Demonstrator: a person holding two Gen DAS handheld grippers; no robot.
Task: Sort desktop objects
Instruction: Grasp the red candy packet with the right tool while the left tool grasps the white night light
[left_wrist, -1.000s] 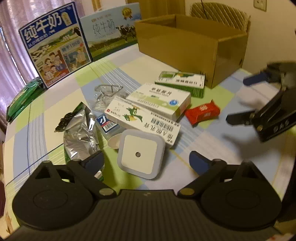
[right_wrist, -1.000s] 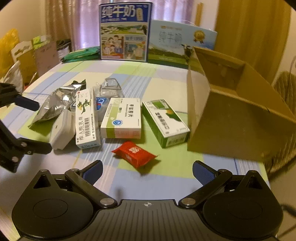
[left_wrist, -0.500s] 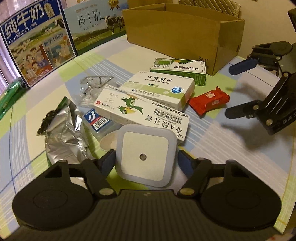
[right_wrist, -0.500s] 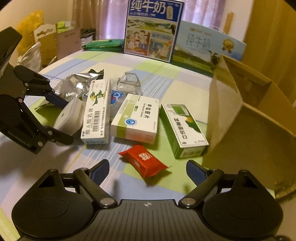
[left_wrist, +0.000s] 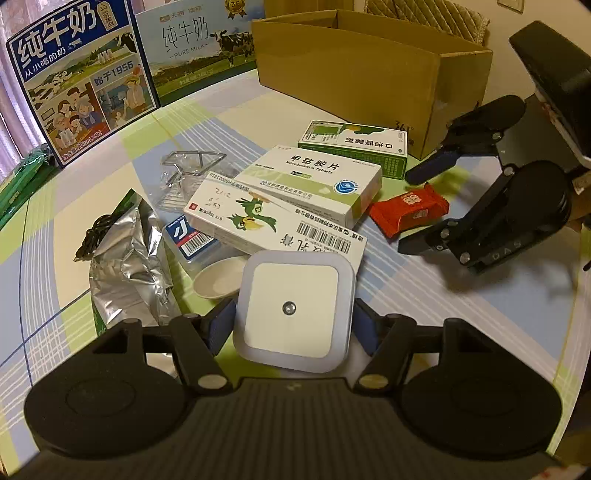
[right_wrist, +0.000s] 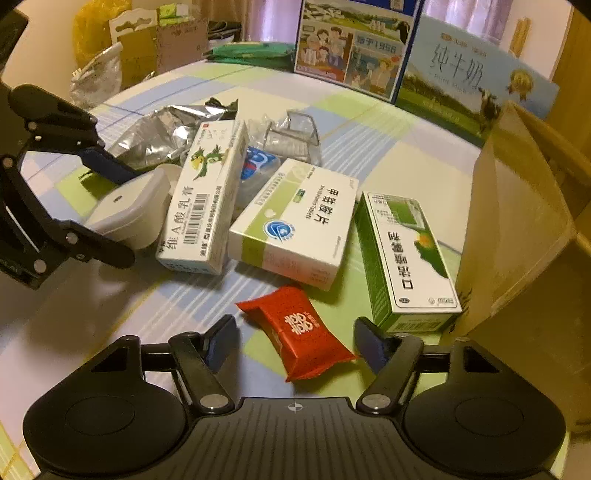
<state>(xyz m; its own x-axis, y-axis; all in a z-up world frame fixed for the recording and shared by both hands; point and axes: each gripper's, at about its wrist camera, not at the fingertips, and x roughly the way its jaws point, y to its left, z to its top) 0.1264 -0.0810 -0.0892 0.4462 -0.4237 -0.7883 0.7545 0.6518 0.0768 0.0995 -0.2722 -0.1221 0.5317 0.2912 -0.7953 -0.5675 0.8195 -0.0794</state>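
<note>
Checked cloth over the surface (left_wrist: 480, 314), milk cartons and an open cardboard box (left_wrist: 369, 70) at the back. Left gripper (left_wrist: 293, 321) spread wide, blue fingers (left_wrist: 221, 325) flanking the white square night light (left_wrist: 293, 308), contact unclear. Right gripper (right_wrist: 295, 339) likewise released, straddling the red candy packet (right_wrist: 299, 330) lying near the green medicine box (right_wrist: 406, 254). Parrot-printed box (left_wrist: 273, 225) just behind the night light.

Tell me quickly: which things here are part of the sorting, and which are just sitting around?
Part of the job: night light between the left gripper's fingers; red snack packet in front of the right gripper; three medicine boxes; cardboard box.

Lying about: two milk cartons at the back; yellow bag.
</note>
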